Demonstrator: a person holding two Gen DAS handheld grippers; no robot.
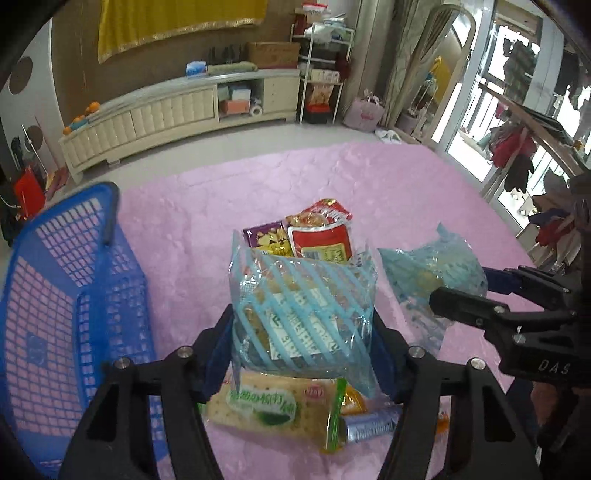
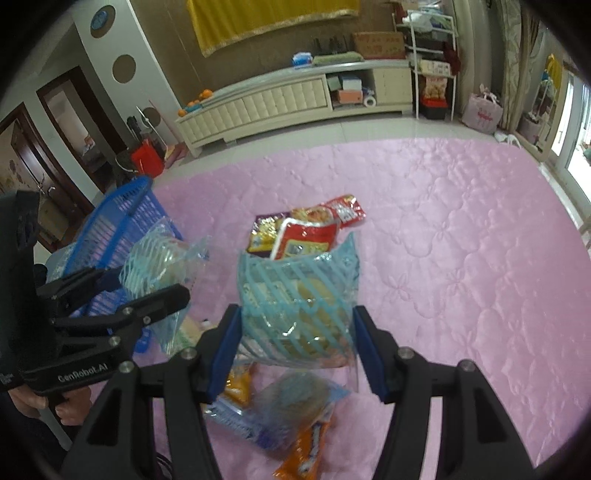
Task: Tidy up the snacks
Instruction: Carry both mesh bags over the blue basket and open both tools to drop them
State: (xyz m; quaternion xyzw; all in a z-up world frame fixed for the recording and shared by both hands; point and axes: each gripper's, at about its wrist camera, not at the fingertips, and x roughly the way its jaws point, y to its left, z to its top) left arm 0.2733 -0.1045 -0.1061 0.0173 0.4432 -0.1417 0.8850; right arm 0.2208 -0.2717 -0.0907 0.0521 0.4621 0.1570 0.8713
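Gripping one blue-striped snack bag (image 1: 301, 314) in my left fingers (image 1: 301, 325) and another striped bag (image 2: 299, 314) in my right fingers (image 2: 297, 332); both hang above the pink quilt (image 2: 443, 221); blue basket (image 1: 55, 277) sits left.

Open pink quilt (image 2: 461, 258) rightward — blue basket (image 1: 74, 295) blocking left.

A brown wall (image 2: 166, 33) carries a yellow, gold-fringed cloth (image 2: 266, 18). Below it stands a long, low cream cabinet (image 2: 280, 103) with oranges (image 2: 201, 96) on its left end. A white wire rack (image 2: 432, 59) stands beside the cabinet. The floor (image 2: 369, 129) is pale tile. Daylight enters through glazed doors (image 1: 480, 92) at right. Dark wooden doors (image 2: 55, 122) stand at left.
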